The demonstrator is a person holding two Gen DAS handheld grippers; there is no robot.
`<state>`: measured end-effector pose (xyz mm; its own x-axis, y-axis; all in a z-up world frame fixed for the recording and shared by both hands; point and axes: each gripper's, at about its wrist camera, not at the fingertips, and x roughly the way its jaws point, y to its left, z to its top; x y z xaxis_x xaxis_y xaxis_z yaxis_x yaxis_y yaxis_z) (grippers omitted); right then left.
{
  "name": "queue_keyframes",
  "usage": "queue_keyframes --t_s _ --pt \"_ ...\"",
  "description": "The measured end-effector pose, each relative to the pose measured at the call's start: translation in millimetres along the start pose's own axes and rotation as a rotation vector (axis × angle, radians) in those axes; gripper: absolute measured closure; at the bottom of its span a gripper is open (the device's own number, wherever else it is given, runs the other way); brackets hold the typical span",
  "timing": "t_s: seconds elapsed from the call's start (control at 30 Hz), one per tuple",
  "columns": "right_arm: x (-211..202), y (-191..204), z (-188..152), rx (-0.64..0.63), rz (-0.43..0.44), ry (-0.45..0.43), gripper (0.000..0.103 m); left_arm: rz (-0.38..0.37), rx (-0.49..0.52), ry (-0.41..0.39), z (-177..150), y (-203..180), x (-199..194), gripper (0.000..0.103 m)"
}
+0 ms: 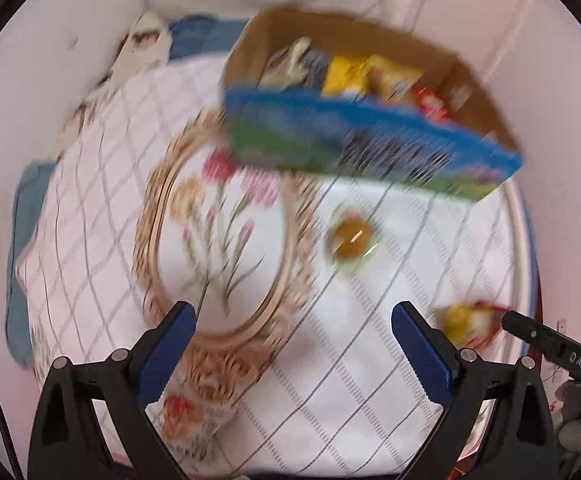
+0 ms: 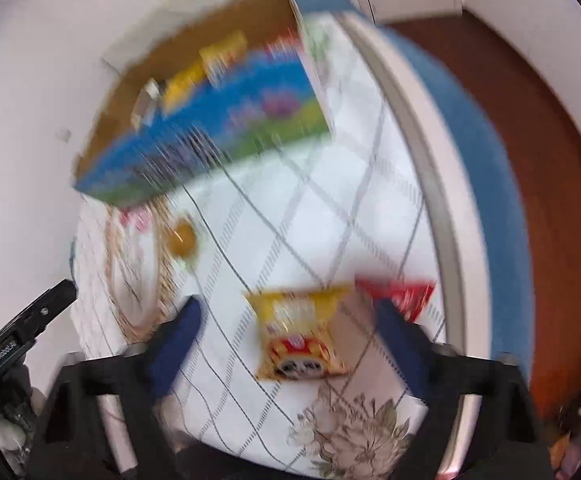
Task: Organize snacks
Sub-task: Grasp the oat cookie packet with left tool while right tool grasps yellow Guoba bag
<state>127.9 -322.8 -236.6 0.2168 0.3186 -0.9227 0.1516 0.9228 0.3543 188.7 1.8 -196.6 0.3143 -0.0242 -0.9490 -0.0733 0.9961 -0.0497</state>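
Observation:
A cardboard box (image 1: pixel 478 96) with a blue printed front stands at the far side of the table, with several snack packets (image 1: pixel 370 74) inside. The box (image 2: pixel 218 128) also shows in the right wrist view. A yellow snack packet (image 2: pixel 300 332) lies flat on the checked cloth between the fingers of my right gripper (image 2: pixel 288 306), which is open and does not touch it. A red packet (image 2: pixel 400 294) lies just beside the right finger. My left gripper (image 1: pixel 293 312) is open over the cloth with nothing between its fingers. A round amber snack (image 1: pixel 350 238) lies ahead of it.
The round table (image 2: pixel 430 184) has a white checked cloth with an oval flower embroidery (image 1: pixel 218 240). Its edge curves close on the right, above a brown floor (image 2: pixel 550 168). White walls stand behind the box. Both views are motion-blurred.

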Motion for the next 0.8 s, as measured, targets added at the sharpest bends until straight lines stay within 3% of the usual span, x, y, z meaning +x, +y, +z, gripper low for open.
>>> queue_keyframes --t_s 0.2,0.33,0.4,0.5,0.63,0.7,0.8 --pt "53.4 9.8 -11.9 -0.025 -0.018 0.062 0.02 0.081 -0.068 0.067 -30.5 54.1 12.4 0.003" --pt "79.4 44.2 -19.0 -0.143 -0.063 0.081 0.035 0.141 -0.083 0.108 -49.5 86.2 16.8 0.003" --pt "86.5 61.9 -21.3 -0.193 -0.067 0.094 0.042 0.139 -0.092 0.142 -58.3 97.8 22.2 0.003" --pt "94.1 85.0 -31.2 -0.253 -0.071 0.101 0.043 0.138 -0.08 0.211 -70.9 105.9 32.3 0.003" --pt "96.6 103.3 -43.3 -0.298 -0.06 0.122 0.043 0.054 -0.141 0.31 -89.0 119.1 47.3 0.003" --pt "98.7 108.9 -49.1 -0.314 -0.061 0.138 0.043 0.05 -0.093 0.327 -98.1 114.7 52.9 0.003" --pt "104.0 112.9 -57.8 -0.332 -0.058 0.173 0.043 0.086 0.063 0.377 -112.0 98.2 73.2 0.003"
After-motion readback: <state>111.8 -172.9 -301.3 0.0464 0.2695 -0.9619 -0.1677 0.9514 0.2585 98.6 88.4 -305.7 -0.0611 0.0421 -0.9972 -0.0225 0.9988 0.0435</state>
